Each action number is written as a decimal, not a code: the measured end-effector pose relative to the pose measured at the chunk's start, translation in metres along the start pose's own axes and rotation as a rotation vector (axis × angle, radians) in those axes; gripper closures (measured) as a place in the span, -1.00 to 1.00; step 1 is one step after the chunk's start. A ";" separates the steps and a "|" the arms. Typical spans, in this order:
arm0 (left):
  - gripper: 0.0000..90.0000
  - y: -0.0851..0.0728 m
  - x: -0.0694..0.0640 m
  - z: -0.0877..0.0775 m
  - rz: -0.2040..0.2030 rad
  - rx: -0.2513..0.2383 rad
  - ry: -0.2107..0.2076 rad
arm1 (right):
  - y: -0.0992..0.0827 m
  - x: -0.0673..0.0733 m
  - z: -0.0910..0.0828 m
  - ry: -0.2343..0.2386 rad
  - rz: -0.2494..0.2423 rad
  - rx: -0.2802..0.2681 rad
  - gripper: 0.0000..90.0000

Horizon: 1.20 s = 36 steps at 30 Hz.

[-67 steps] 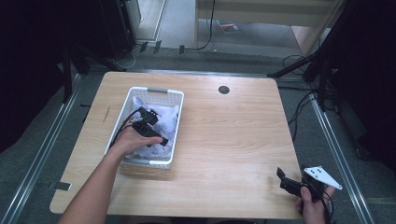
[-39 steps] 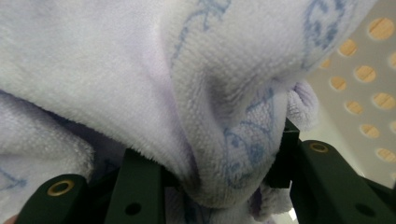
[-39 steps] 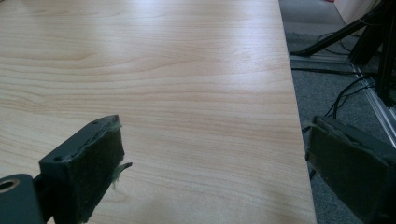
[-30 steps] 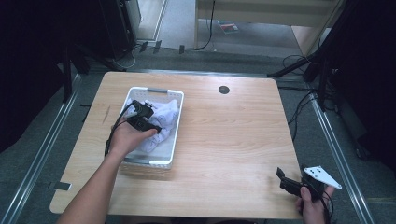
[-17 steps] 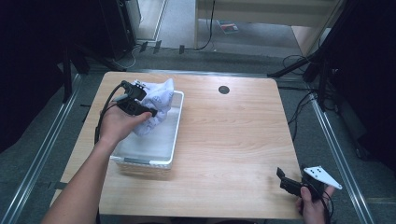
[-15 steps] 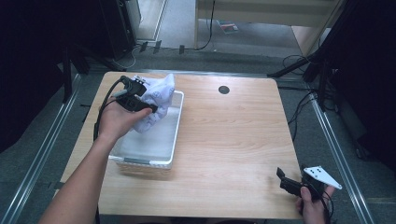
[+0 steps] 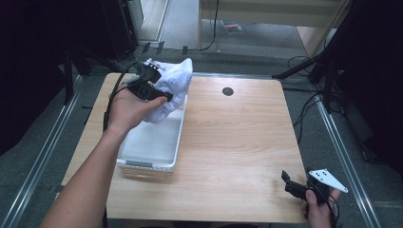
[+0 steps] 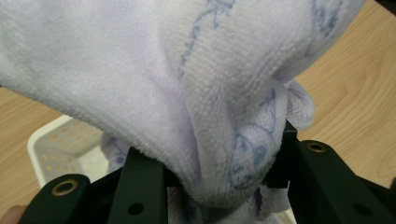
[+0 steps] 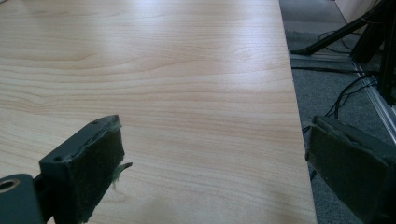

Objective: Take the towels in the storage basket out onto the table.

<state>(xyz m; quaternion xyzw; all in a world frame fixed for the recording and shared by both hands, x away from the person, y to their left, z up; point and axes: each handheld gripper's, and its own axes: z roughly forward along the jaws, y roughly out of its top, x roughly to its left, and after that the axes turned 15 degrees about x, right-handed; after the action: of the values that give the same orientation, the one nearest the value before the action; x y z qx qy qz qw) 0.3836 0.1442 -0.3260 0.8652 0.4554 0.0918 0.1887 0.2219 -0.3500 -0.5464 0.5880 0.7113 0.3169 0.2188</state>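
— What's the setting?

— A pale wooden surface (image 7: 237, 137) on grey floor, dark stands and cables around it. A white basket (image 7: 147, 159) sits at about nine o'clock on it.

— Which step are you on?

— Lifting out. My left tool (image 7: 159, 94) pinches a white towel (image 7: 172, 85) with faint blue print, bunched between the jaws. It hangs over the basket's far end, around eleven o'clock, its lowest fold at the rim.

— And next?

— I judge the towel must clear the rim entirely, then swing toward three o'clock, onto bare wood, without loosening the pinch.

— How are your arms set?

— My left forearm reaches up from six o'clock, hand raised, tool aimed toward one o'clock. My right tool (image 7: 291, 183) rests low at the near corner, around five o'clock, jaws spread, nothing between them.
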 end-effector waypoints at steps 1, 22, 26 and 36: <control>0.35 0.003 -0.004 -0.001 0.007 -0.002 0.000 | 0.000 0.000 0.000 0.001 0.000 0.000 -0.90; 0.35 0.062 -0.087 0.008 0.134 -0.050 -0.078 | 0.000 0.000 -0.001 0.002 0.000 -0.002 -0.90; 0.35 0.069 -0.106 0.023 0.161 -0.040 -0.103 | 0.000 0.000 -0.001 0.002 -0.001 -0.004 -0.90; 0.34 0.077 -0.145 0.080 0.204 0.003 -0.163 | -0.001 0.000 -0.001 0.006 0.001 -0.010 -0.90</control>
<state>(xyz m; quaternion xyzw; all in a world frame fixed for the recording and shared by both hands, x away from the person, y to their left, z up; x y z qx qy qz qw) 0.3853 -0.0340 -0.3657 0.9120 0.3483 0.0393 0.2131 0.2209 -0.3503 -0.5463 0.5864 0.7099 0.3224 0.2196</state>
